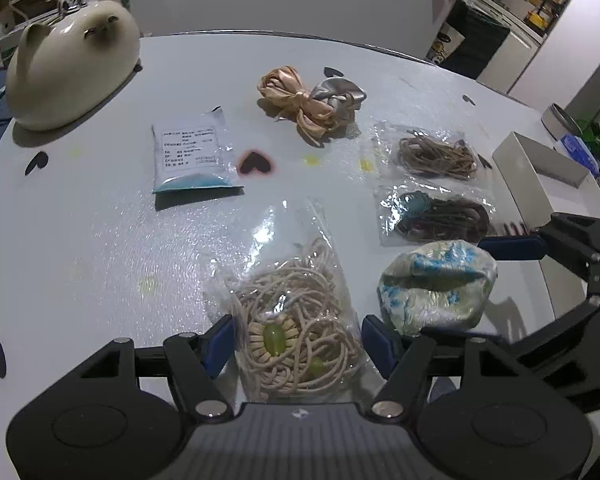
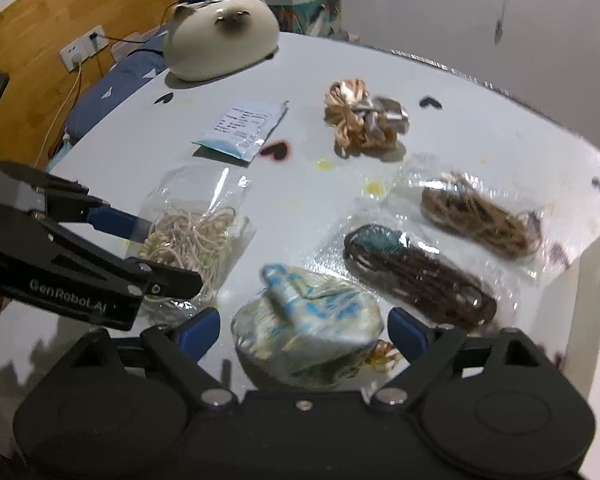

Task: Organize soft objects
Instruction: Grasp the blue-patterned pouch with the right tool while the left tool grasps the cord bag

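Note:
A clear bag of cream cord [image 1: 296, 340] [image 2: 196, 236] lies on the white table [image 1: 100, 240]. My left gripper [image 1: 298, 344] [image 2: 174, 254] is shut on it, both blue pads against the bag's sides. To its right sits a blue-and-white scrunchie [image 1: 436, 284] [image 2: 308, 332]. It rests between the jaws of my open right gripper [image 2: 304, 332] [image 1: 452, 288], with a small gap at each pad. Farther back lie a bag of dark brown cord [image 1: 440, 220] [image 2: 416, 276], a bag of tan cord [image 1: 436, 156] [image 2: 480, 216] and peach and grey satin scrunchies [image 1: 312, 108] [image 2: 364, 120].
A labelled packet with blue contents [image 1: 192, 152] [image 2: 244, 128] lies mid-table. A cream cat-shaped ceramic [image 1: 72, 64] [image 2: 224, 36] stands at the far left corner. A white box [image 1: 540, 160] sits at the right edge. Black heart stickers dot the table top.

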A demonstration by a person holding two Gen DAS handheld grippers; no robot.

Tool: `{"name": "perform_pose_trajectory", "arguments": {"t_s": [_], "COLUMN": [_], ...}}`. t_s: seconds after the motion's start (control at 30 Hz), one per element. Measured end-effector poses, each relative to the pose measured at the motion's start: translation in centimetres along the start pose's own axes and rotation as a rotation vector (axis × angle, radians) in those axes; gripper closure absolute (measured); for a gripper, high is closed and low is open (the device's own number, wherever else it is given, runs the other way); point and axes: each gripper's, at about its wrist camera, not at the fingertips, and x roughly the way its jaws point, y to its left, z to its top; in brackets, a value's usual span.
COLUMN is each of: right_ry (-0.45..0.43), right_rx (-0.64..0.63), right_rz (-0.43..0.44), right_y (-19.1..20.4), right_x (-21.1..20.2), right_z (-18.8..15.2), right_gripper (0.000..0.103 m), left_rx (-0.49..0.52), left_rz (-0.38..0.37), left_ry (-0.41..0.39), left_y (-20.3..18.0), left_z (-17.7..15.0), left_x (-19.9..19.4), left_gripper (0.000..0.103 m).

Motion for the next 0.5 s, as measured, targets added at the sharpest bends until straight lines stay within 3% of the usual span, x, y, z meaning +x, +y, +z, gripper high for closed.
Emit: {"name": "perform_pose_trajectory", "arguments": {"t_s": [0.13,0.2,0.37,0.5], "right_ry": [-0.004,0.002,0.029,0.016], "right_rx": [-0.117,-0.138,-0.032,0.039], "right_rz": [-0.049,-0.058,-0.028,-0.007], "right_y": [1.2,1.4,0.4,-0.5], "right_x": [0.8,1.3,1.7,0.8], "right_z": [-0.1,-0.3,-0.7,-1.0], "right_gripper": [0.011,0.017,0.031,0.043], "left_rx": [-0.031,-0.049,-0.088,-0.098], "left_rz": [-0.001,0.0,0.013,0.024], "left_ry": [-0.009,-0.013,-0.022,-0.019], "left_y": [0.2,0.3,0.4,0.3], "left_z": [-0.2,-0.3,-0.3,-0.2], "left_x": [0.0,0.0,0.1,0.5], "left_gripper": [0.032,0.029,0.021,0.021]}}
